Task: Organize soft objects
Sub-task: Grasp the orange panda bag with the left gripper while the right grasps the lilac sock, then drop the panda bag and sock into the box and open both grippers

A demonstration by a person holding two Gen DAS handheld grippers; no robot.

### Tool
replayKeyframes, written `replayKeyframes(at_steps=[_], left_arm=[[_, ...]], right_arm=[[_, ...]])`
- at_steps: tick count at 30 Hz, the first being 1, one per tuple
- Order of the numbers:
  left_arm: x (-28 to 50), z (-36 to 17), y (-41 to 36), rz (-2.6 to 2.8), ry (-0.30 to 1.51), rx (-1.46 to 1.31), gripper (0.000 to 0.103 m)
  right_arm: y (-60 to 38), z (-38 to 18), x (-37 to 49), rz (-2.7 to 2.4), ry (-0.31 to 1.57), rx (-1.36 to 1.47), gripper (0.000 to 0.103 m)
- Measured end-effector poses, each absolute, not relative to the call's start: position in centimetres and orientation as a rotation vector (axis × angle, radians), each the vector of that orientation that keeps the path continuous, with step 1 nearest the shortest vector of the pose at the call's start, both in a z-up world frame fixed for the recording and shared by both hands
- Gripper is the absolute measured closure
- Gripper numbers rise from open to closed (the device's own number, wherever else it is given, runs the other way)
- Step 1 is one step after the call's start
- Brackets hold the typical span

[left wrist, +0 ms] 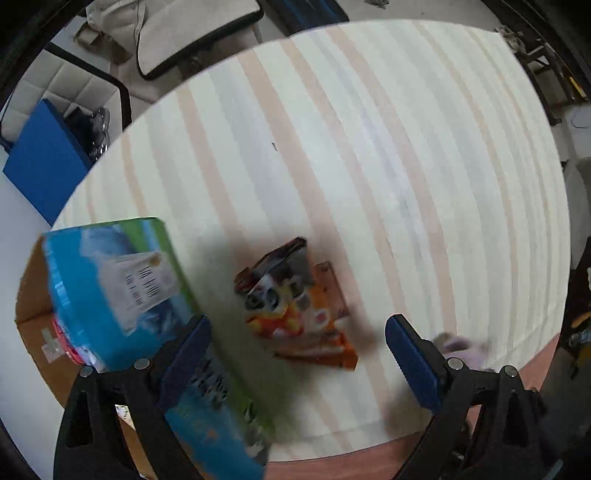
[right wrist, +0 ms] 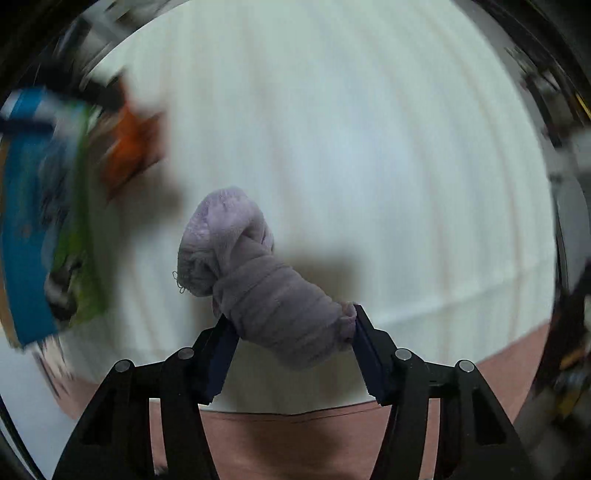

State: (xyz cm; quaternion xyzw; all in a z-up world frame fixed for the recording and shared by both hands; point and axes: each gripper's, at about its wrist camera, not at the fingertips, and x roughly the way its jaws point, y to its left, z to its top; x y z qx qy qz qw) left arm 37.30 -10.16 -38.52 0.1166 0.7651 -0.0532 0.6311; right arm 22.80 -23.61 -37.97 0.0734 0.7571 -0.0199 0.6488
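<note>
My right gripper [right wrist: 291,332] is shut on a rolled lilac fleece cloth [right wrist: 255,280] and holds it above the striped tablecloth [right wrist: 369,147]. The cloth's free end sticks up and to the left. The cloth also shows in the left wrist view [left wrist: 461,349], just past my right finger. My left gripper [left wrist: 299,336] is open and empty, above an orange snack packet [left wrist: 295,306] lying on the tablecloth [left wrist: 369,147]. A blue and green box [left wrist: 122,280] stands at the left, close to my left finger [left wrist: 188,347].
The blue and green box [right wrist: 40,221] and the orange packet [right wrist: 129,155] are blurred at the left of the right wrist view. A brown cardboard box [left wrist: 33,306] lies behind the blue box. Chairs [left wrist: 177,33] stand beyond the table's far edge. The table's reddish front edge [right wrist: 295,435] is below.
</note>
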Motion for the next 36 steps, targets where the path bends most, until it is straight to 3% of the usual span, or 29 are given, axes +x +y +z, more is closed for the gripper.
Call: replayKeyframes(at_steps=[5,6,7,9,16,17,19,21,27,36], left_arm=[[37.6,-41.8,-11.1,-0.088,1.801,0.294,0.006],[37.5,-42.3,-11.1,-0.081,1.806,0.300,0.010],[37.3,-42.9,-11.1,-0.071,1.812,0.308,0.026],[37.0,-43.8,-11.1,-0.063,1.822,0.313,0.045],[35.8,-43.3,-10.3,-0.070,1.769,0.254,0.053],[35.5,-43.1,-10.2,-0.071,1.765,0.245,0.053],[34.8,-42.5,-9.8,-0.073,1.742,0.227,0.053],[34.1,-41.3,-9.9,-0.081,1.724,0.199,0.053],[32.8,-35.3,-7.7,-0.143,1.609,0.085,0.054],[28.1,-24.1,-0.7,-0.208,1.435,-0.137,0.054]], right_arm=[[-26.8,-39.3,23.4,-0.069,1.776,0.277,0.034],[-27.0,-39.4,23.5,-0.052,1.786,0.289,0.029],[-27.0,-39.2,23.6,-0.044,1.780,0.281,0.025],[-27.1,-38.5,23.9,-0.043,1.752,0.232,0.019],[-24.6,-39.1,25.6,0.027,1.742,0.110,0.019],[-24.3,-39.6,25.6,0.026,1.754,0.094,0.022],[-24.0,-40.1,25.6,0.023,1.754,0.070,0.049],[-23.9,-40.2,25.3,0.002,1.756,0.052,0.057],[-24.0,-37.2,25.4,-0.009,1.709,0.188,0.062],[-19.9,-26.3,25.3,0.172,1.544,0.332,0.062]])
